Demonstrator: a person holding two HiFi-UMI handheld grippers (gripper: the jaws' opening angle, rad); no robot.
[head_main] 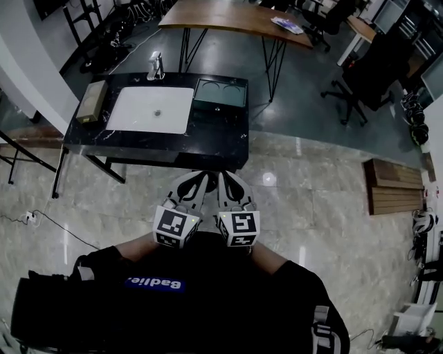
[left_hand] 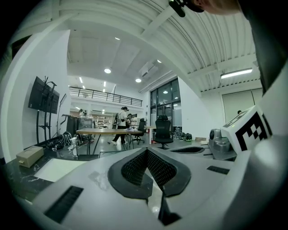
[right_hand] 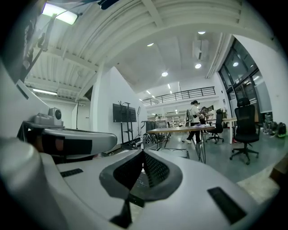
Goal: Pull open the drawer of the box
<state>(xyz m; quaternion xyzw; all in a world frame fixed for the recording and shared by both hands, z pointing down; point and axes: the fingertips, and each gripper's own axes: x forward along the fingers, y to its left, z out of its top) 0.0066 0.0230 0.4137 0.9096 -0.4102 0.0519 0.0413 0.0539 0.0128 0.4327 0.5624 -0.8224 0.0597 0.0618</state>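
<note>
A black table [head_main: 221, 142] stands ahead of me. On it lie a white mat [head_main: 151, 109], a tan box [head_main: 91, 101] at its left end and a dark flat box [head_main: 220, 93] at its right. The tan box [left_hand: 29, 156] also shows low and left in the left gripper view. I cannot tell which box has the drawer. My left gripper [head_main: 201, 181] and right gripper [head_main: 227, 181] are held side by side close to my body, short of the table's near edge. Both are shut with nothing between the pads, as the left gripper [left_hand: 146, 150] and right gripper [right_hand: 143, 152] views show.
A small bottle [head_main: 156, 66] stands at the table's far edge. Beyond it are a long wooden table [head_main: 235, 17] and black office chairs [head_main: 367, 76]. A wooden bench [head_main: 394, 187] lies on the floor to the right. People stand far off across the room.
</note>
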